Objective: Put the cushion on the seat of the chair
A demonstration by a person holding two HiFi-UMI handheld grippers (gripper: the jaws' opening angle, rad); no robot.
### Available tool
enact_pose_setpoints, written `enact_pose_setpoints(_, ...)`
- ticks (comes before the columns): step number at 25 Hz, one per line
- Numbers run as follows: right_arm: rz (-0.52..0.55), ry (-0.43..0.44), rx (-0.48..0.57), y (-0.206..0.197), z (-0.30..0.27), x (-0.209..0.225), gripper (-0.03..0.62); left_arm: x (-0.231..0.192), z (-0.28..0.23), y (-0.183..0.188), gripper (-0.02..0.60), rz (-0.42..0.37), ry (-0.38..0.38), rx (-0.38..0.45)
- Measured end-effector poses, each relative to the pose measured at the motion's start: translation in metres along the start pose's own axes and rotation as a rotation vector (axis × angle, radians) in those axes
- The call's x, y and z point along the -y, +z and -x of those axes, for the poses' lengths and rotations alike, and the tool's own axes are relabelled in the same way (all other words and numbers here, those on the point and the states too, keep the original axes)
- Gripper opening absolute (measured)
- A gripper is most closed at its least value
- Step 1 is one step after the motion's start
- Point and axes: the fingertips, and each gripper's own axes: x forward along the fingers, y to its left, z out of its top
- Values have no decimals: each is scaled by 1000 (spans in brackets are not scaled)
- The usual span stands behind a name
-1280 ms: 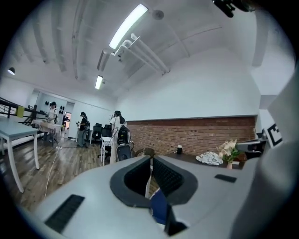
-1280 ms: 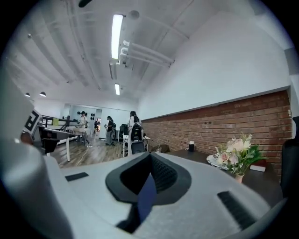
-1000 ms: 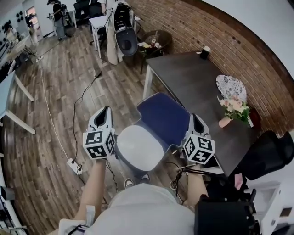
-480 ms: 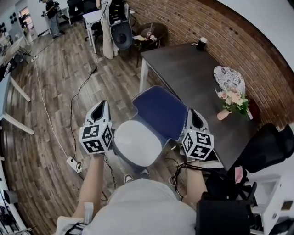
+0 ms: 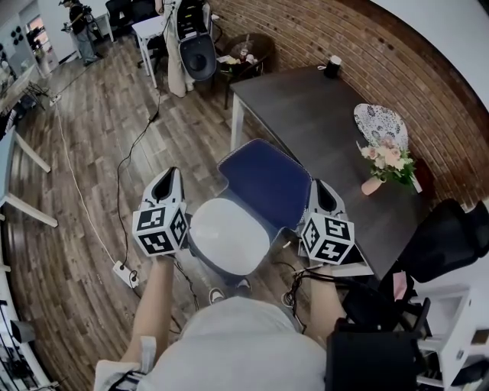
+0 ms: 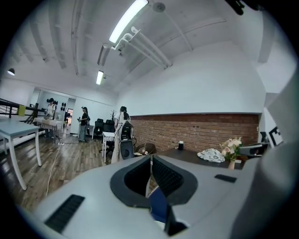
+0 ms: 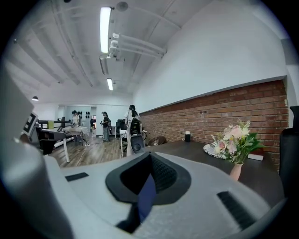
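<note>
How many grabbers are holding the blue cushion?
2. The left gripper pinches the cushion's left side; the right gripper pinches its right side.

Left hand-held gripper (image 5: 173, 179) and right hand-held gripper (image 5: 318, 188) (arms outstretched) pinch cushion (image 5: 267, 182).

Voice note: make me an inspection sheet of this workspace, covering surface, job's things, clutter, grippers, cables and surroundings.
Surface: dark table along the brick wall.
Job's things: blue cushion lies flat just past the white chair back, apparently on its seat.
Clutter: mug, patterned plate and flower vase on the table.
Grippers: left gripper and right gripper both shut, seemingly holding nothing, either side of the chair back.
Cables: black cable crosses the wooden floor to a white power strip.
Surroundings: black office chair at right; a person far off.
</note>
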Motion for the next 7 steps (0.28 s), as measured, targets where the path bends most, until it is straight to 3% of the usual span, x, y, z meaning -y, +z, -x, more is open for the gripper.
enact_pose_setpoints(7, -4, -5, -7, -3, -5, 3, 2, -2, -7, -5, 15, 5, 0, -20)
